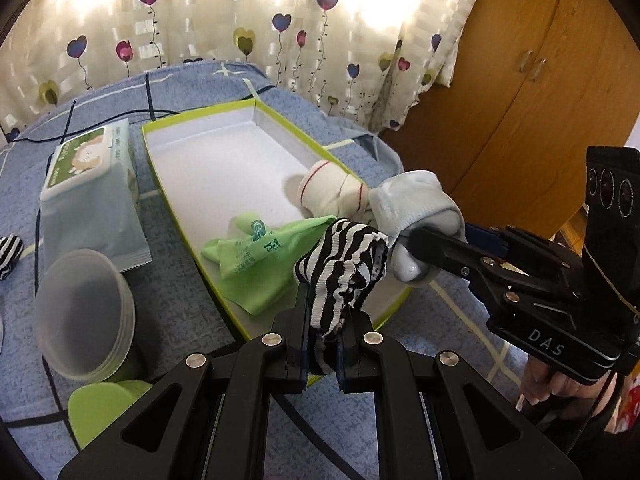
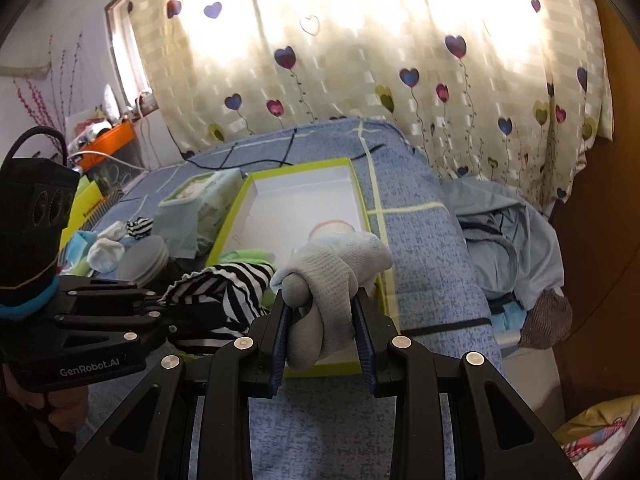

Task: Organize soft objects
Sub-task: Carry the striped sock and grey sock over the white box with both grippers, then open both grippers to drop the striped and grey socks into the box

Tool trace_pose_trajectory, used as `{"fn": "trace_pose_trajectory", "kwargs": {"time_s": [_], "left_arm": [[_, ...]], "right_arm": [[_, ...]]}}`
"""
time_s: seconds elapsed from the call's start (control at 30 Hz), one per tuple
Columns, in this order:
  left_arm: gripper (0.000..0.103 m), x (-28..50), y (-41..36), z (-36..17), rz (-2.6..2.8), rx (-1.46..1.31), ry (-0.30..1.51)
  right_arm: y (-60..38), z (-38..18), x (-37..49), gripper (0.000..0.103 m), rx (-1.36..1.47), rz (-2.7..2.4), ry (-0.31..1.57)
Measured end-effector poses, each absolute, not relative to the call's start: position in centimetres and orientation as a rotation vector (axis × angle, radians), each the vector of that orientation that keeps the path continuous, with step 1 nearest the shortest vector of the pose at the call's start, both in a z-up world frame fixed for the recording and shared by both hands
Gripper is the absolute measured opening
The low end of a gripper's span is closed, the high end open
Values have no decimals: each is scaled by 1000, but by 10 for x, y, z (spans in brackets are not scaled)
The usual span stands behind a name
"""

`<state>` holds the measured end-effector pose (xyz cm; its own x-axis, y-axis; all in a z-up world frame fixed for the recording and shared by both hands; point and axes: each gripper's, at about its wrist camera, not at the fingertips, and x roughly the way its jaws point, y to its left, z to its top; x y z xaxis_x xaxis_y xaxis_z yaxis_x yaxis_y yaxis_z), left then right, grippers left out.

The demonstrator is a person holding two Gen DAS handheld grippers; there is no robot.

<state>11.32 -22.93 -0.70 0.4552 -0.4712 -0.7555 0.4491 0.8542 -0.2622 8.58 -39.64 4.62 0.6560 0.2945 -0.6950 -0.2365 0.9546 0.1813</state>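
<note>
A shallow white box with a lime-green rim (image 1: 158, 168) (image 2: 362, 200) lies on the blue bedspread. Inside it rest a rolled white sock with red stripes (image 1: 332, 192) (image 2: 330, 227) and a green cloth (image 1: 256, 256) (image 2: 244, 257). My left gripper (image 1: 323, 336) (image 2: 168, 308) is shut on a black-and-white striped sock (image 1: 344, 264) (image 2: 228, 280), held over the box's near end. My right gripper (image 2: 322, 312) (image 1: 412, 240) is shut on a pale grey-blue sock bundle (image 2: 336, 272) (image 1: 416, 208), just right of the striped one, above the box's near right corner.
A wet-wipes pack (image 1: 90, 184) (image 2: 200, 204) and a stack of translucent bowls (image 1: 84, 312) (image 2: 146, 260) sit left of the box. More socks (image 2: 116, 240) lie further left, one striped (image 1: 8, 256). A wooden wardrobe (image 1: 520, 100) stands right; crumpled blue clothing (image 2: 508, 232) lies beside the bed.
</note>
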Motion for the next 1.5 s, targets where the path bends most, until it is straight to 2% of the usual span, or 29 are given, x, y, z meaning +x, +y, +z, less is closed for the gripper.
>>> {"fn": "trace_pose_trajectory", "kwargs": {"time_s": [0.63,0.73,0.77,0.83,0.93,0.97,1.0,1.3,1.4,1.5], "left_arm": [[10,150,-226,-5,-455,-40,898],[12,154,-225,-6,-456,-49,897],[15,154,-224,-6,-455,-52,898],[20,153,-221,-7,-456,-60,900],[36,150,-220,-4,-473,-73,889],[42,148,-219,-3,-478,-77,885],[43,147,-219,-2,-482,-81,882],[43,133,-211,5,-488,-98,873],[43,127,-206,10,-479,-106,858],[43,124,-201,14,-466,-108,846]], "right_arm": [[-376,31,155,29,23,352,831],[-376,31,157,35,20,353,833],[-376,31,157,41,19,351,836],[-378,33,153,45,22,347,832],[-383,39,143,55,24,339,814],[-384,40,140,55,25,337,810],[-385,41,137,55,29,335,806],[-391,47,120,55,55,344,787],[-390,40,126,49,54,338,814],[-385,31,136,48,62,353,846]]}}
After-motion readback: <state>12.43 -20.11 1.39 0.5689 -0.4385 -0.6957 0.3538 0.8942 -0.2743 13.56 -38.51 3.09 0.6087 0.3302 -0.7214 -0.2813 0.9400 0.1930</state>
